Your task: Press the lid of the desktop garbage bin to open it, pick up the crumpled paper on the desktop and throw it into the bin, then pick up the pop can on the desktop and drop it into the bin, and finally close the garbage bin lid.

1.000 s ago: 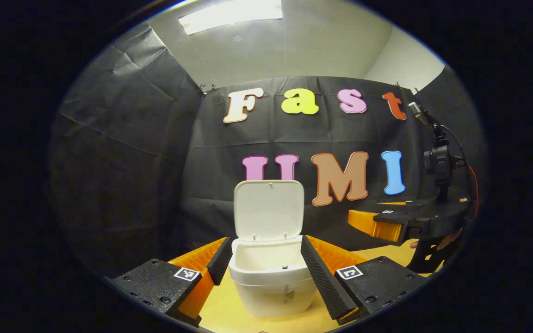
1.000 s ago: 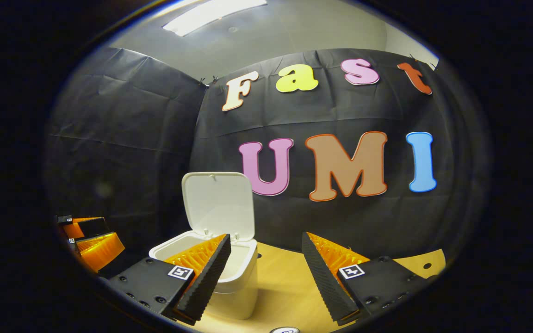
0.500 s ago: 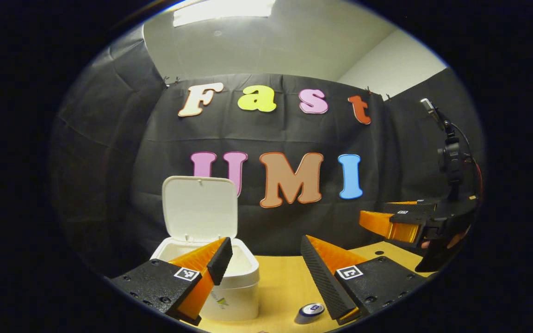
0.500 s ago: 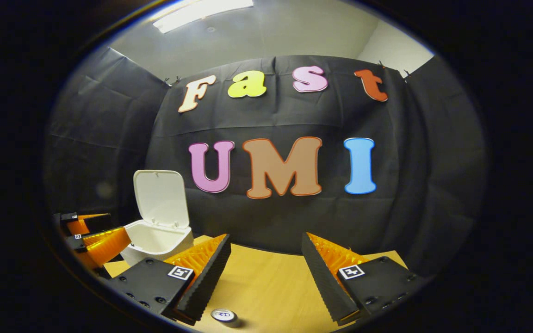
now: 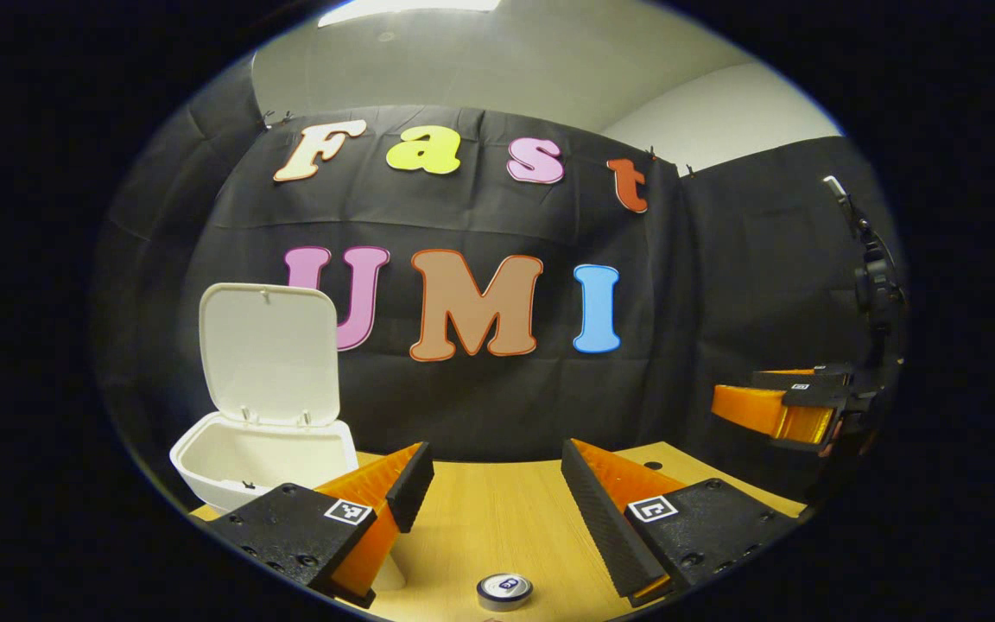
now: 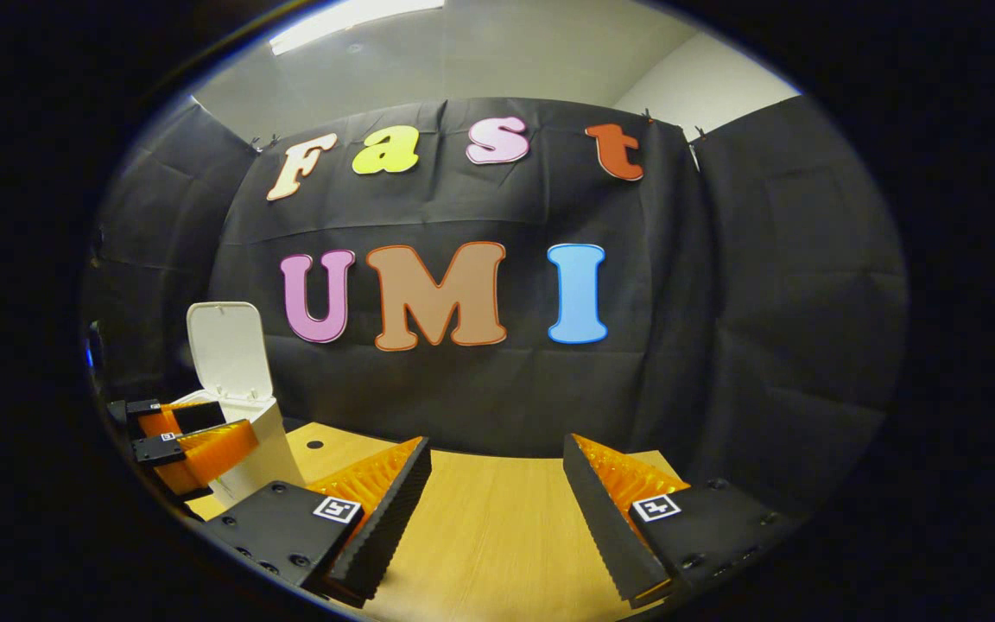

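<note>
The white desktop bin (image 5: pixel 260 453) stands at the left of the left gripper view with its lid (image 5: pixel 269 354) raised upright. The pop can (image 5: pixel 504 591) stands on the wooden table; I see its silver top low in that view, just below the gap between my left gripper's (image 5: pixel 496 449) open, empty fingers. My right gripper (image 5: pixel 744 390) hangs at the far right, above the table edge. In the right gripper view my right gripper (image 6: pixel 496 442) is open and empty over bare table. The bin (image 6: pixel 260 436) sits far left, with my left gripper (image 6: pixel 234 425) in front of it.
The wooden table (image 6: pixel 497 527) runs back to the black cloth wall. A small round hole (image 6: pixel 314 445) marks the tabletop near the bin. A camera on a stand (image 5: pixel 873 285) rises at the far right of the left gripper view.
Both grippers have swung right, away from the bin, which has slid to the left in both views. The can now sits below the left fingers and has left the right gripper view.
</note>
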`<act>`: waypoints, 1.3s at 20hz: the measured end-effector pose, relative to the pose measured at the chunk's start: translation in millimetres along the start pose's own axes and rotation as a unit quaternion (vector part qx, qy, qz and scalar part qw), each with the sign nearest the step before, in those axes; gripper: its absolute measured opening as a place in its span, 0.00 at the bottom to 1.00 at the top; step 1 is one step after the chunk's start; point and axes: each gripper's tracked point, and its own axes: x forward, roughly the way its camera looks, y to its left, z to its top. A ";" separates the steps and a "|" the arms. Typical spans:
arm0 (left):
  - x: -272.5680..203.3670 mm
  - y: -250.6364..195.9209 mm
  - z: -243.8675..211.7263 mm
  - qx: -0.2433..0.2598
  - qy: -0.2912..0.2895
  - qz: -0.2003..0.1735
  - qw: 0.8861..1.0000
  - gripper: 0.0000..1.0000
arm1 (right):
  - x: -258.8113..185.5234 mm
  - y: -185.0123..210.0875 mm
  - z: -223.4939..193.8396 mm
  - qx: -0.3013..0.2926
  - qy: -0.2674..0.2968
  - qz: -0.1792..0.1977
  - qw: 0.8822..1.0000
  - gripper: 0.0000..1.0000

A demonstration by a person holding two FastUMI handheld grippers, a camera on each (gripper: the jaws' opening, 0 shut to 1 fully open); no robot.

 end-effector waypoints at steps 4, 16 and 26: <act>17.1 -8.7 -44.4 -0.024 0.054 -0.005 0.998 0.92 | -8.9 -27.5 -11.5 0.001 0.011 -0.024 1.000 0.98; 18.9 -3.7 -180.9 -0.045 0.202 0.024 0.978 0.93 | -21.3 -63.4 -48.4 0.006 0.054 -0.053 0.997 0.98; 11.4 0.1 -271.6 -0.005 0.291 0.028 0.956 0.94 | -36.7 -83.3 -64.7 -0.008 0.081 -0.079 0.994 0.98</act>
